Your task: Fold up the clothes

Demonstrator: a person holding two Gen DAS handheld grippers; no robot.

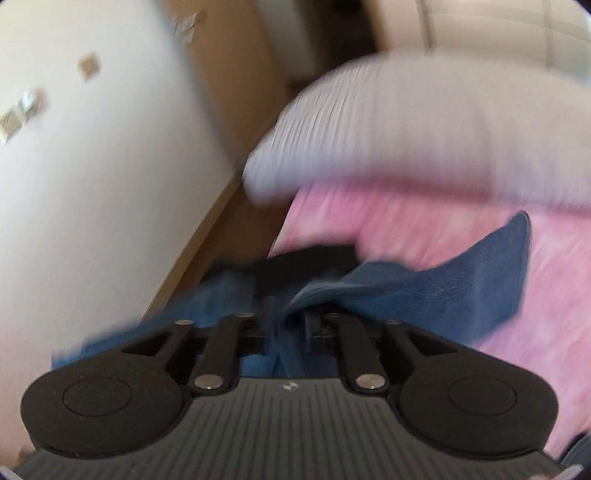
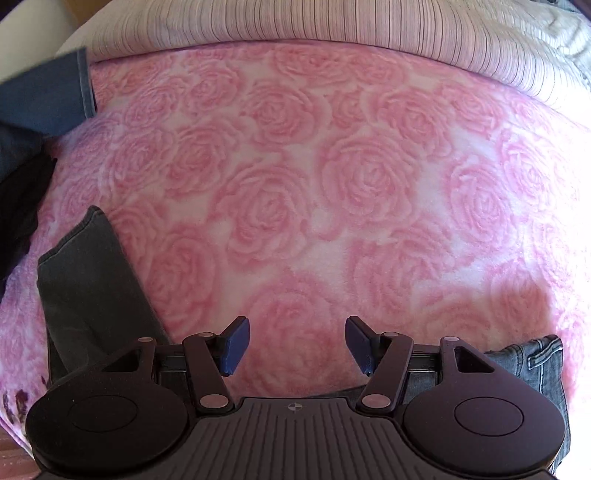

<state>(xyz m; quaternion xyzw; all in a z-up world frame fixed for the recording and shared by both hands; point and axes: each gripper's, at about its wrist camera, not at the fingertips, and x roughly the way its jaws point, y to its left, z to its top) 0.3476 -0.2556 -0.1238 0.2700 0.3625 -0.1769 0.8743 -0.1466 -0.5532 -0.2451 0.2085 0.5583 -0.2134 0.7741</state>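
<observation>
In the left wrist view, which is blurred by motion, my left gripper (image 1: 291, 314) is shut on a bunched fold of blue jeans (image 1: 443, 291). One denim leg sticks out to the right over the pink blanket (image 1: 517, 350). In the right wrist view, my right gripper (image 2: 297, 343) is open with nothing between its blue pads (image 2: 234, 349), just above the rose-patterned pink blanket (image 2: 332, 184). Grey jeans lie under and beside it: a leg (image 2: 92, 280) at the left, and the waist with a pocket (image 2: 535, 365) at the right. A blue denim cuff (image 2: 48, 99) hangs at the upper left.
A striped pillow (image 2: 295, 22) lies along the far edge of the blanket and also appears as the pale pillow (image 1: 406, 122). A dark garment (image 2: 22, 199) sits at the blanket's left edge. A white wall (image 1: 92, 184) and wooden trim (image 1: 207, 236) stand to the left.
</observation>
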